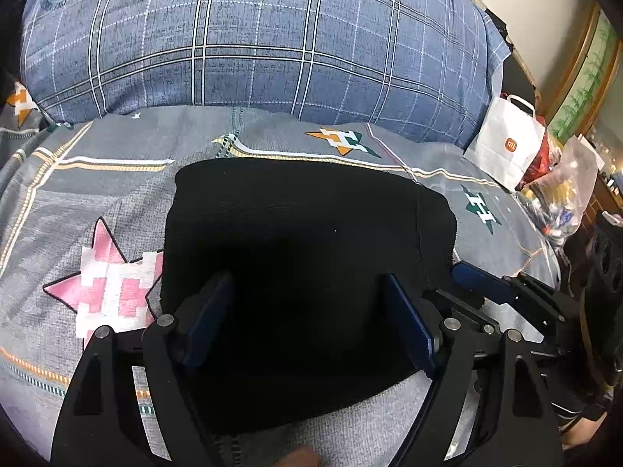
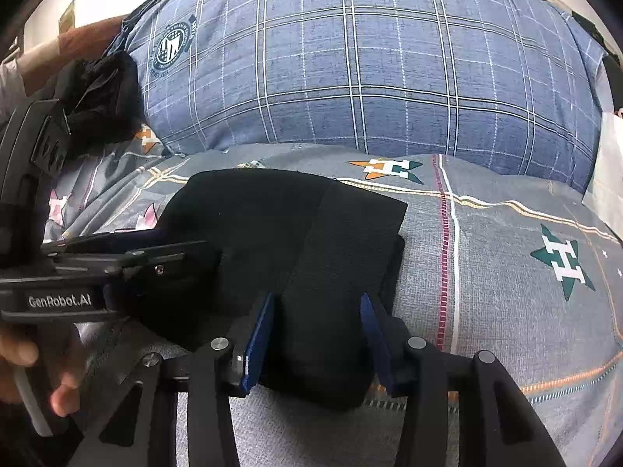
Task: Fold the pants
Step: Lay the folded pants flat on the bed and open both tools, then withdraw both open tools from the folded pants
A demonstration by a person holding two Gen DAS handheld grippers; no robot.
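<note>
The black pants (image 1: pixel 303 249) lie folded into a compact block on the grey patterned bedsheet (image 1: pixel 97 194). They also show in the right wrist view (image 2: pixel 296 241), with the waistband end toward the right. My left gripper (image 1: pixel 307 303) is open, its blue-padded fingers (image 1: pixel 409 323) astride the near part of the pants. My right gripper (image 2: pixel 317 319) is open over the near right end of the pants, its pads (image 2: pixel 259 342) on either side of the fabric. The left gripper also shows from the side in the right wrist view (image 2: pixel 128 249).
A large blue plaid pillow (image 1: pixel 253 39) lies along the far side, also in the right wrist view (image 2: pixel 370 58). A white paper bag (image 1: pixel 506 144) and a clear plastic bag of items (image 1: pixel 560 190) stand at the right. A dark cloth (image 2: pixel 105 97) lies far left.
</note>
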